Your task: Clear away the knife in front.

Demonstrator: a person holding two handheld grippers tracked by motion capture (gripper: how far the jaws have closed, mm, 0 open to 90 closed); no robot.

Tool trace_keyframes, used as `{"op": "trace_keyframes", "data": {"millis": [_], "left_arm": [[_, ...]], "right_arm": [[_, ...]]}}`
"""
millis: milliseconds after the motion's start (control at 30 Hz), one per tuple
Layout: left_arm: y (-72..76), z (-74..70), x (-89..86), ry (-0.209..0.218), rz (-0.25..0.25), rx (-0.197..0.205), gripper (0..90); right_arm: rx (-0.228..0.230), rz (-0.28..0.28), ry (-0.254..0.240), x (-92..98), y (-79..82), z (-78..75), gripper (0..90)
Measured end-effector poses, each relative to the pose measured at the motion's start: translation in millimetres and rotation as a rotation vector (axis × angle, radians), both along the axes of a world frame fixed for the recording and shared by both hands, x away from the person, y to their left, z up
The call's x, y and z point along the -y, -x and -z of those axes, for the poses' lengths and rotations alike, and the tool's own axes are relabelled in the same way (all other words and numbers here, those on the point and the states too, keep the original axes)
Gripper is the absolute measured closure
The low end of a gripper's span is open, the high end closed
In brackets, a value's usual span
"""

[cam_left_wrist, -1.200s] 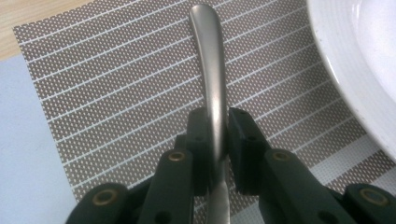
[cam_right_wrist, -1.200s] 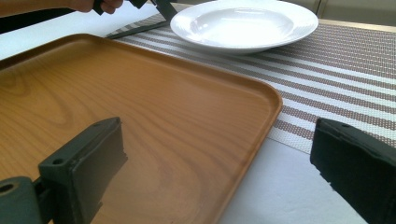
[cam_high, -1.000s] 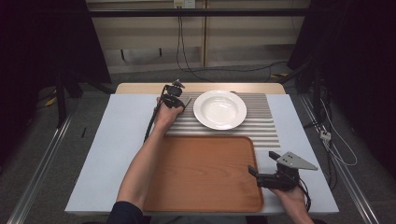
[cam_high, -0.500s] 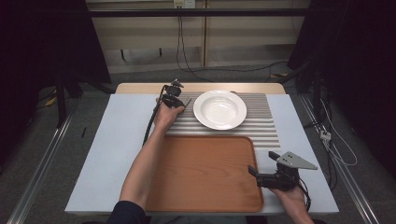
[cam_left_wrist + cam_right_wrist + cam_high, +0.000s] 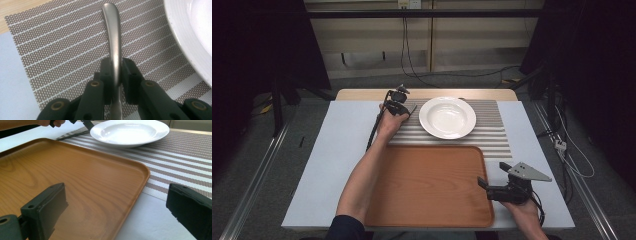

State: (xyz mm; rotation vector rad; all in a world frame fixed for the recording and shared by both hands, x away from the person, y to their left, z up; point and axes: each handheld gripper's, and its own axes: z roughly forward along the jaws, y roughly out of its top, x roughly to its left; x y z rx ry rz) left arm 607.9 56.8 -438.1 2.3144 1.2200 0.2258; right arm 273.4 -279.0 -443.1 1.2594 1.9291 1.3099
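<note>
Your left arm reaches far forward — its gripper (image 5: 398, 106) fingers clamp a metal utensil handle (image 5: 113, 37) over the striped placemat (image 5: 492, 135), beside the white plate (image 5: 447, 117). Your right gripper (image 5: 492, 190) sits low at the wooden tray (image 5: 427, 185)'s right edge — fingers spread wide, holding nothing.

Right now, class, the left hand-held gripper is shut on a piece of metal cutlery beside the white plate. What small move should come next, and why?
Probably lift it slightly off the striped placemat. The left hand-held gripper already clamps the cutlery handle, which lies close to the white plate, so a straight rise should avoid the rim. The right hand-held gripper waits open at the wooden tray.
</note>
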Motion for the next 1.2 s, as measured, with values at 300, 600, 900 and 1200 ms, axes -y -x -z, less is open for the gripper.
{"op": "trace_keyframes", "data": {"millis": [300,600,900,1200], "left_arm": [[-1.6,-12.8,-7.8,0.056,-0.022,0.006,80.2],[-1.4,-24.9,-13.9,0.067,-0.003,0.031,80.2],[3.9,-42.2,-12.2,0.066,0.03,0.06,80.2],[15.5,-56.3,-12.7,0.067,0.077,0.081,80.2]], "right_arm": [[0.002,-0.001,-0.002,0.2,1.2,-0.6,3.0],[0.0,-0.005,0.0,-1.1,-0.7,0.2,3.0],[0.002,-0.005,0.0,-1.3,-0.4,0.0,3.0],[0.002,-0.004,0.005,-1.9,0.5,-0.5,3.0]]}}
